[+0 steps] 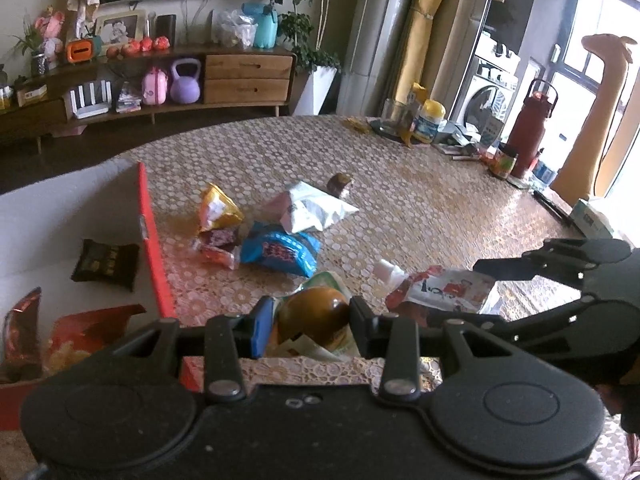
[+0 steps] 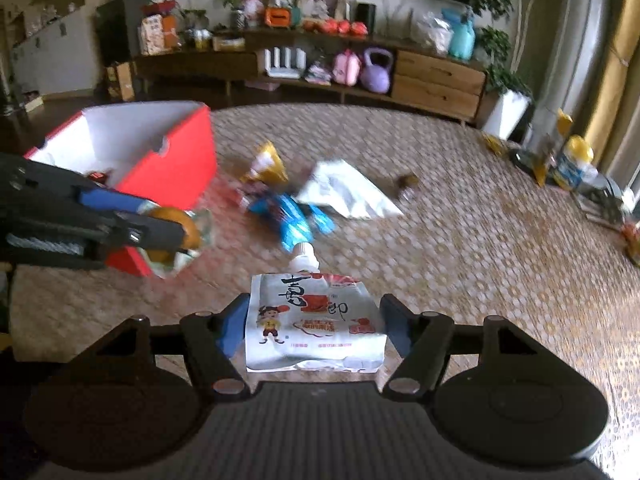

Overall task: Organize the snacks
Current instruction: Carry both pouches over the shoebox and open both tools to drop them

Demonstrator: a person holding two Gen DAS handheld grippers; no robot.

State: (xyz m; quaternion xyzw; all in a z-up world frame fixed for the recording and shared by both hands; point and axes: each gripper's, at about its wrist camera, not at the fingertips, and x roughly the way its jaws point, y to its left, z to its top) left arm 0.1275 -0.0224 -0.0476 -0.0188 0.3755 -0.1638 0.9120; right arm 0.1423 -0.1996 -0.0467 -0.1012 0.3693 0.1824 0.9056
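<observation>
The left gripper (image 1: 308, 326) pinches a clear packet with a brown round snack (image 1: 314, 312) inside, holding it just beside the near corner of the red box (image 2: 172, 160). The right gripper (image 2: 314, 326) grips a white spouted pouch (image 2: 316, 320) between its blue pads, lifted off the patterned table (image 2: 480, 240). Farther out on the table lie a blue packet (image 1: 280, 252), a yellow packet (image 1: 218, 208), a white bag (image 1: 312, 208) and a small brown wrapped sweet (image 1: 340, 183), near one another. Inside the box, a dark packet (image 1: 106, 264) rests on the white floor, with red bags (image 1: 80, 336) nearer.
</observation>
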